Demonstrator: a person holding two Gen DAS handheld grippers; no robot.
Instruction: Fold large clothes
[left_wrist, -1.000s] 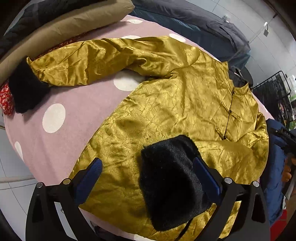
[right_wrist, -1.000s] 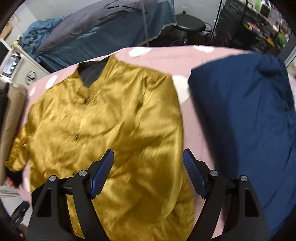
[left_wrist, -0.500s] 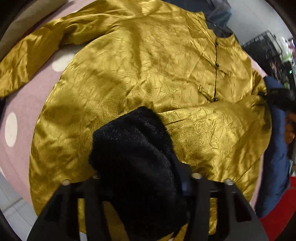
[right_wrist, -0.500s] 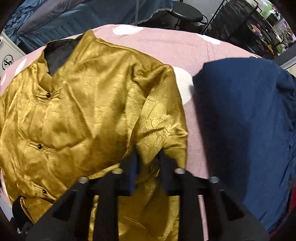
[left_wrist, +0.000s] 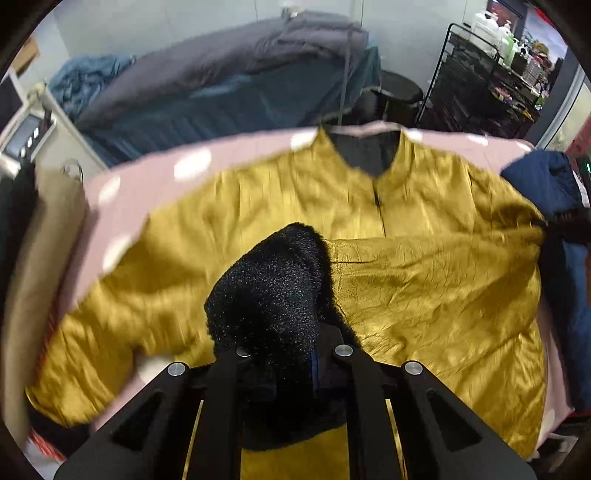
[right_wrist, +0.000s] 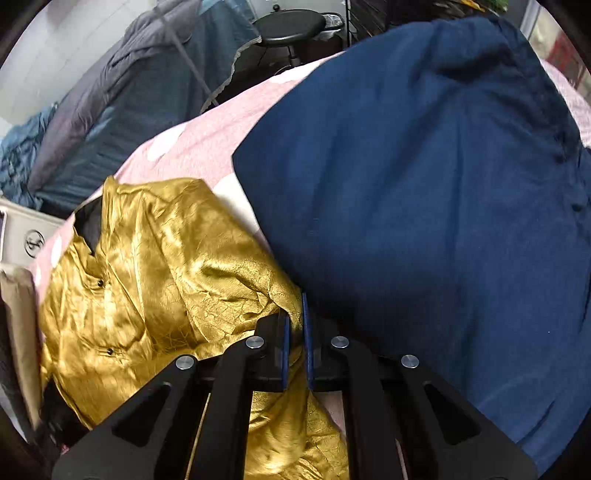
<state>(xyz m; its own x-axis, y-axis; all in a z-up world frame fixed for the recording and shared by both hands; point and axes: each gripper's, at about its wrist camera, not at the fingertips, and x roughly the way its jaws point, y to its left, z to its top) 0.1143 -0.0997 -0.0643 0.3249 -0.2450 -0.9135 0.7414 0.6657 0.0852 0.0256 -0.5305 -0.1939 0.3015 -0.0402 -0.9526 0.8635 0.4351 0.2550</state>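
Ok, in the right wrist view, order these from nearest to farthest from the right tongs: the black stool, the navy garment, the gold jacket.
1. gold jacket: its edge is pinched in the right tongs, spreading left.
2. navy garment: just right of the tongs, on the pink cover.
3. black stool: far behind, at the top.

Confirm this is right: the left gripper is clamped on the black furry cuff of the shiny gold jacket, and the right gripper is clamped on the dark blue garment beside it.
Not quite. The left gripper is indeed shut on the black furry cuff of the shiny gold jacket. But the right wrist view shows the right gripper pinching a fold of that gold jacket, not the dark blue garment, which lies beside it.
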